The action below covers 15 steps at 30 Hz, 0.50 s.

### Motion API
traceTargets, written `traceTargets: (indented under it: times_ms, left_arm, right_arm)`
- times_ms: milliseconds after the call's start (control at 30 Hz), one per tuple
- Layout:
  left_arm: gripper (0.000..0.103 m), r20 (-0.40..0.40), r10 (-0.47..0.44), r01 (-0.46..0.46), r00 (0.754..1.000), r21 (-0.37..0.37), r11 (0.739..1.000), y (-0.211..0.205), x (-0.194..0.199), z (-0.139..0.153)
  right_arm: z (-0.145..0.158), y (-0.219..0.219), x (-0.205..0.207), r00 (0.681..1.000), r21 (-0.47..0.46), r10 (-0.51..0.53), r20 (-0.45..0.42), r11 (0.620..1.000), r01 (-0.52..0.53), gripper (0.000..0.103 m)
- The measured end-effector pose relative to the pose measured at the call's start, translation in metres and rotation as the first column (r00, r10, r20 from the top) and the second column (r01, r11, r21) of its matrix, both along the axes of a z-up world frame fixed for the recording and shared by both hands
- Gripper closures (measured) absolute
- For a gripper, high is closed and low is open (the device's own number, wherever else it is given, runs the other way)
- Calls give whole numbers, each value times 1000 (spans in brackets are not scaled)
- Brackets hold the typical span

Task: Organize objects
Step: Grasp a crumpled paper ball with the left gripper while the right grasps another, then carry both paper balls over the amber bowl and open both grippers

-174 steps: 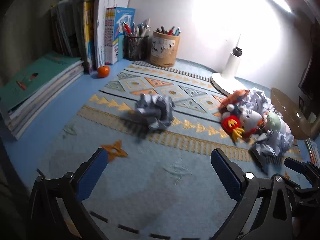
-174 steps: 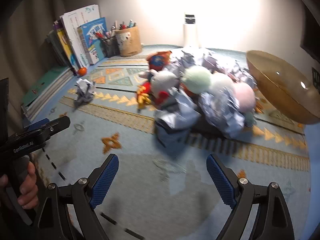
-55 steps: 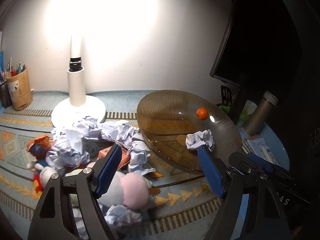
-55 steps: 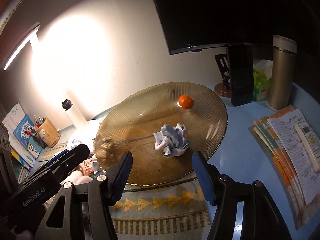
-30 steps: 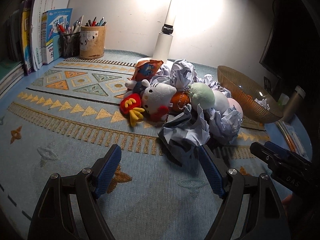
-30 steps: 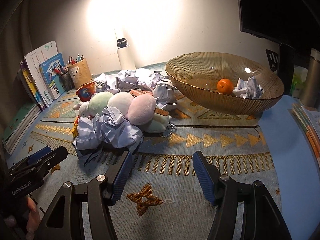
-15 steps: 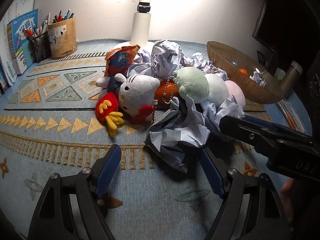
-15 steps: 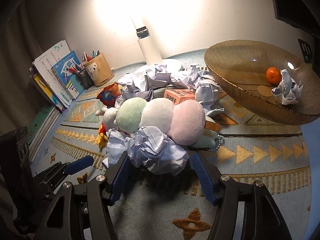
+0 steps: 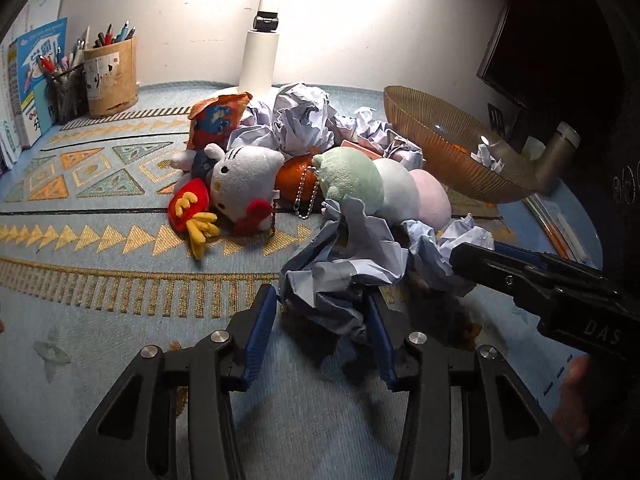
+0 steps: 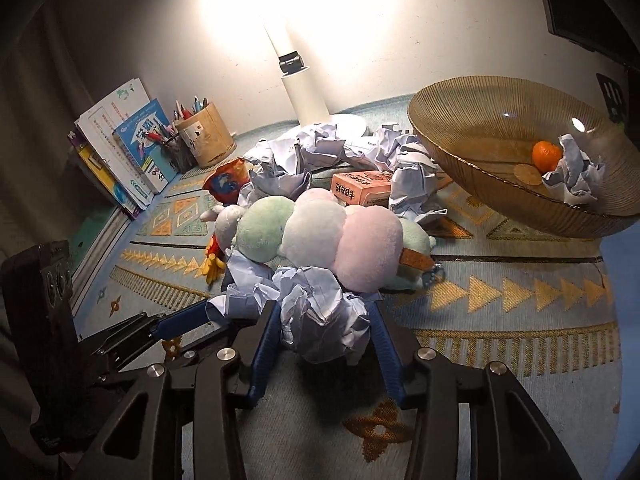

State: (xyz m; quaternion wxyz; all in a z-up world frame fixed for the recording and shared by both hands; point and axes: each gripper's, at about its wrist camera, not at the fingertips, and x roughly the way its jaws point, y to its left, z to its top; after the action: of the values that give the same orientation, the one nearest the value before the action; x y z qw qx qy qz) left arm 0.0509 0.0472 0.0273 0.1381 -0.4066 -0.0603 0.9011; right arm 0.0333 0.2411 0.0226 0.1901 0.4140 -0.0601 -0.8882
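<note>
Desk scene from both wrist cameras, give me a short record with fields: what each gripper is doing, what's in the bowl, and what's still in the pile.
left gripper: fingers closed on a crumpled paper ball at the near edge of the pile
right gripper: fingers closed on another crumpled paper wad
amber glass bowl: holds a tangerine and one paper wad
pile: three-ball dango plush, Hello Kitty plush, orange box, more crumpled paper
mat: patterned, under everything
</note>
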Motion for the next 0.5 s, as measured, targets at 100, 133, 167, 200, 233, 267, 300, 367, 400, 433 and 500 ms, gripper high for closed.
traceTargets:
  times_ms: [100, 133, 167, 200, 233, 267, 300, 367, 400, 433, 500]
  left_arm:
    - [61, -36, 2, -3, 999, -23, 1000, 4, 13, 1]
    - [61, -37, 4, -5, 999, -33, 999, 6, 15, -1]
    - [61, -31, 5, -6, 1000, -36, 999, 8, 16, -4]
    - [61, -22, 4, -5, 1000, -37, 999, 9, 16, -6]
    - [61, -21, 7, -8, 1000, -47, 999, 10, 17, -6]
    - [61, -32, 8, -10, 999, -53, 999, 10, 17, -5]
    - [61, -39, 5, -7, 999, -49, 999, 10, 18, -4]
    - [61, -34, 7, -9, 999, -52, 999, 10, 17, -5]
    - [61, -33, 9, -11, 999, -52, 999, 9, 16, -6]
    - [61, -33, 9, -11, 999, -47, 999, 8, 16, -6]
    - [61, -33, 8, -9, 999, -39, 999, 8, 17, -7]
  right_arm:
    - [9, 10, 22, 997, 123, -43, -58, 991, 50, 58]
    - [11, 11, 28, 995, 179, -59, -77, 981, 72, 58]
    - [11, 12, 33, 993, 230, -74, -93, 969, 94, 58]
    - [10, 14, 36, 991, 270, -89, -102, 956, 113, 58]
    - [8, 16, 38, 989, 297, -98, -107, 947, 125, 58]
    - [7, 19, 41, 988, 308, -103, -112, 942, 133, 58]
    - [4, 21, 42, 987, 314, -110, -114, 939, 141, 57]
    - [-1, 25, 43, 987, 323, -120, -107, 935, 148, 57]
    - [-3, 27, 44, 987, 321, -122, -102, 935, 149, 57]
    - [-5, 28, 44, 988, 316, -123, -96, 937, 147, 57]
    - [-8, 27, 43, 990, 305, -115, -83, 943, 135, 54]
